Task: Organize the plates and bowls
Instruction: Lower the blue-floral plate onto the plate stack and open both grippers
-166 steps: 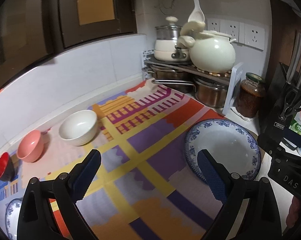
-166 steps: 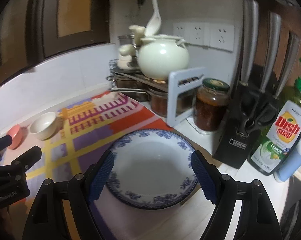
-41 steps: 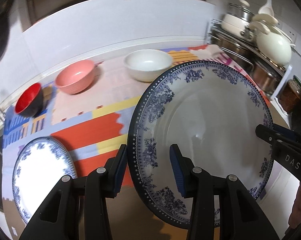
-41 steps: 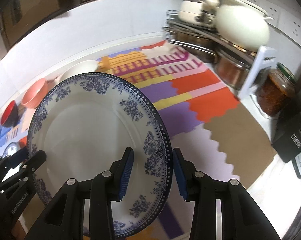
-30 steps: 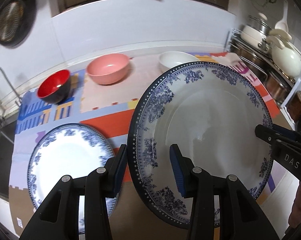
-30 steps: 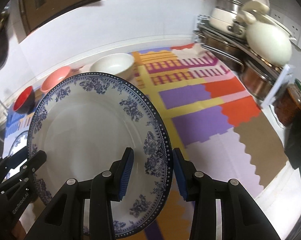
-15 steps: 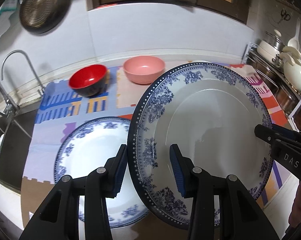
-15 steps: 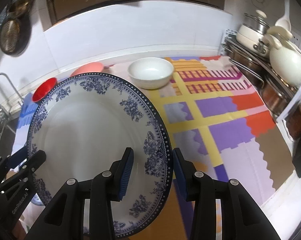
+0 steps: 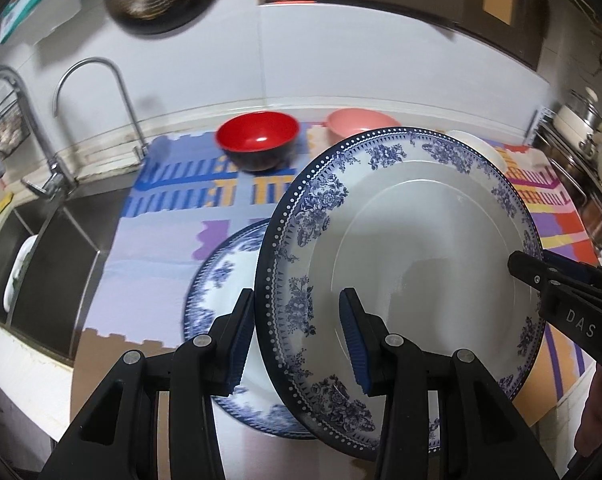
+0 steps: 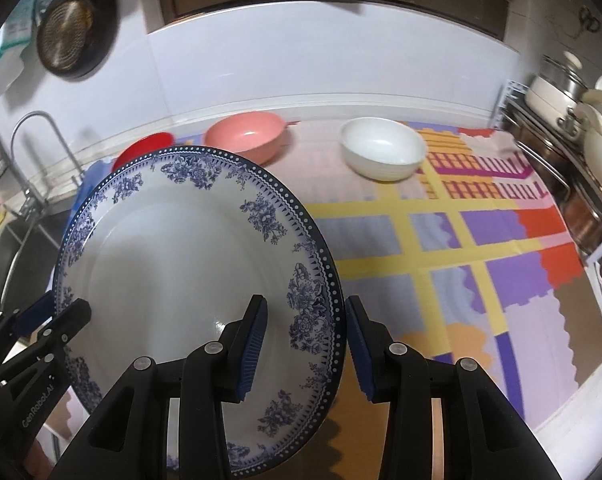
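Both claws grip one blue-patterned plate [image 9: 413, 248] by opposite rims. Left claw [image 9: 299, 338] is closed partway on the rim at the plate's 7 o'clock; right claw [image 10: 305, 342] likewise at 4 o'clock in its own view. The plate is tilted, held above the desk [image 10: 501, 340] mat, overlapping a second plate [image 9: 221, 280] lying flat. Red bowl [image 9: 257, 140], pink bowl [image 10: 245, 134] and white bowl [image 10: 383, 152] sit at 12 o'clock.
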### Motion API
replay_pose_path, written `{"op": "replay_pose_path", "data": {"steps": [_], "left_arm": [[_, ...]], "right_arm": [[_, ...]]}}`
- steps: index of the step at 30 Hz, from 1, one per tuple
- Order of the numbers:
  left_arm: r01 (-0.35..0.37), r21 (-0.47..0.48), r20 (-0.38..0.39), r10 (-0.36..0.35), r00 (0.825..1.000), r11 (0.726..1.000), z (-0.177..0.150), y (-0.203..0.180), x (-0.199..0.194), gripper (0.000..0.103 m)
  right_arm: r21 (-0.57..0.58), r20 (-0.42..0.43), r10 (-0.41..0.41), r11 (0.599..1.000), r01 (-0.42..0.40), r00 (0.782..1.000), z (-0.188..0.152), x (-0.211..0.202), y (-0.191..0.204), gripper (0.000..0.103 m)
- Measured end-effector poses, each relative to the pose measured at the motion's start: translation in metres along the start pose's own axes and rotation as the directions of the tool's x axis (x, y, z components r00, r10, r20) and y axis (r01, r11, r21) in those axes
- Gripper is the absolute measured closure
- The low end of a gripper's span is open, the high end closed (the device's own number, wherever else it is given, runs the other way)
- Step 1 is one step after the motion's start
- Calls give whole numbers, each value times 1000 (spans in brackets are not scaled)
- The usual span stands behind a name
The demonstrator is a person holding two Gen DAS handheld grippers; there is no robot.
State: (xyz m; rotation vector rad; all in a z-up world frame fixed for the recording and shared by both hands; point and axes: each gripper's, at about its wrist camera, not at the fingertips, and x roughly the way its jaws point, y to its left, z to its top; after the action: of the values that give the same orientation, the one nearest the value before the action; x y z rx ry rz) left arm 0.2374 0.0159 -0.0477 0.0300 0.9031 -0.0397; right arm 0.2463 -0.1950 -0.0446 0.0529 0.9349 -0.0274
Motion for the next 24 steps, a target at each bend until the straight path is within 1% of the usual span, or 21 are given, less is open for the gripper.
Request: {"op": "replay_pose_path", "data": {"steps": [6,15,19,24], "left_arm": [[-36,-45,-21,35,999,998,-5,30,5,61],[-82,-88,-66,76,995,993,-11,59,24,61],[-93,-92,-98,84,992,991,-13,67,38,61],[-94,-94,-133,81,988,991,-15,74,54,61]], "right_arm": [[-33,-16,36,999,-37,999,2,12,30,62],[-74,-58,87,993,-91,995,1,38,69,62],[-83,-84,96,991,-103,992,1,51,81,62],[-98,-114,88,990,-100,990,1,66,92,62]]}}
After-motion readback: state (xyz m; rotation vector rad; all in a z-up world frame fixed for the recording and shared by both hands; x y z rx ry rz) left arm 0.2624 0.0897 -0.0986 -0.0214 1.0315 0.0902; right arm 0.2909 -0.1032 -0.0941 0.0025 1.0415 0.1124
